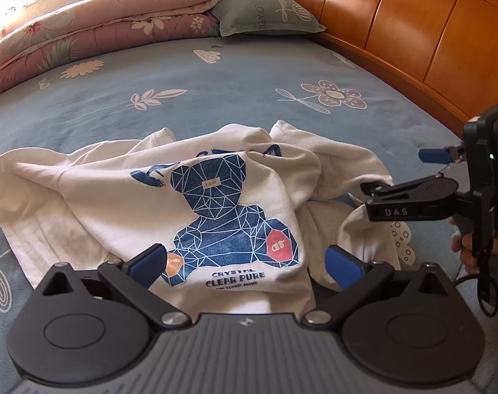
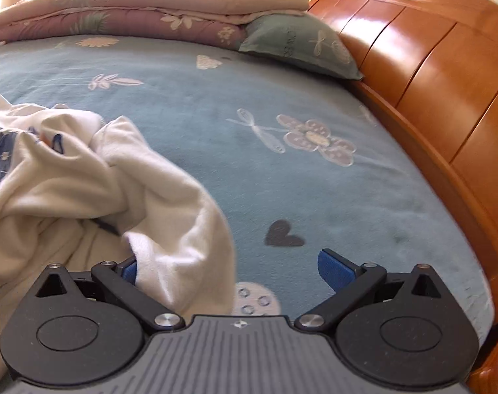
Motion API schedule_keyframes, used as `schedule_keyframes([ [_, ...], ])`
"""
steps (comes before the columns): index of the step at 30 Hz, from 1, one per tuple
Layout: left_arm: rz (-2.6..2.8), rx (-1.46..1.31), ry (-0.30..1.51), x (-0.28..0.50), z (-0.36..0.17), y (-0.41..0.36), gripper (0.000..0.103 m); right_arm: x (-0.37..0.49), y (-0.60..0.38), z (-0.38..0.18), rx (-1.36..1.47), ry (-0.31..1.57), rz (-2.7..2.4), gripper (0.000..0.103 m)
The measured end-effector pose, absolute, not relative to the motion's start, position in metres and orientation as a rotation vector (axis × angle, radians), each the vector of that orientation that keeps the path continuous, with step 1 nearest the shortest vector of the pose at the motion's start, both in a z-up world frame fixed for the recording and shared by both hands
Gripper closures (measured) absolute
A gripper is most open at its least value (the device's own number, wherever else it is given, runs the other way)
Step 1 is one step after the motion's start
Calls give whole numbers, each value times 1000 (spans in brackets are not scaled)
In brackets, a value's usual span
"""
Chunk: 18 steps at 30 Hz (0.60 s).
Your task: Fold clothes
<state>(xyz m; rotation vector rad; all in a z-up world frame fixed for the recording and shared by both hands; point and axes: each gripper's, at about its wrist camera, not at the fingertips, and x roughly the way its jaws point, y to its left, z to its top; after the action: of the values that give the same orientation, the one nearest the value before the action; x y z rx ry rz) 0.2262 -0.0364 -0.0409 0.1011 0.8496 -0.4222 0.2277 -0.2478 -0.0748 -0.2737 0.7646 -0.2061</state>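
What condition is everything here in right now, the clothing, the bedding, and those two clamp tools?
White bear-print T-shirt: crumpled, unfolded, on the blue floral bedsheet.
Pink floral quilt: folded, stacked.
Green pillow: lying flat by the headboard.
Left hand-held gripper: open, over the shirt.
Right hand-held gripper: open, at the shirt's edge.

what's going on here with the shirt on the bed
A person holds a gripper in each hand over a crumpled white t-shirt lying on the bed. The left gripper is open over the shirt's hem. The right gripper is open around a bunched edge. Folding has not begun.
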Motion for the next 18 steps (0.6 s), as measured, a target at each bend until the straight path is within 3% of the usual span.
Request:
schedule_keyframes([
  [18, -441, 87, 890, 250, -58, -42, 1, 335, -353, -21, -420, 596, -383, 0],
])
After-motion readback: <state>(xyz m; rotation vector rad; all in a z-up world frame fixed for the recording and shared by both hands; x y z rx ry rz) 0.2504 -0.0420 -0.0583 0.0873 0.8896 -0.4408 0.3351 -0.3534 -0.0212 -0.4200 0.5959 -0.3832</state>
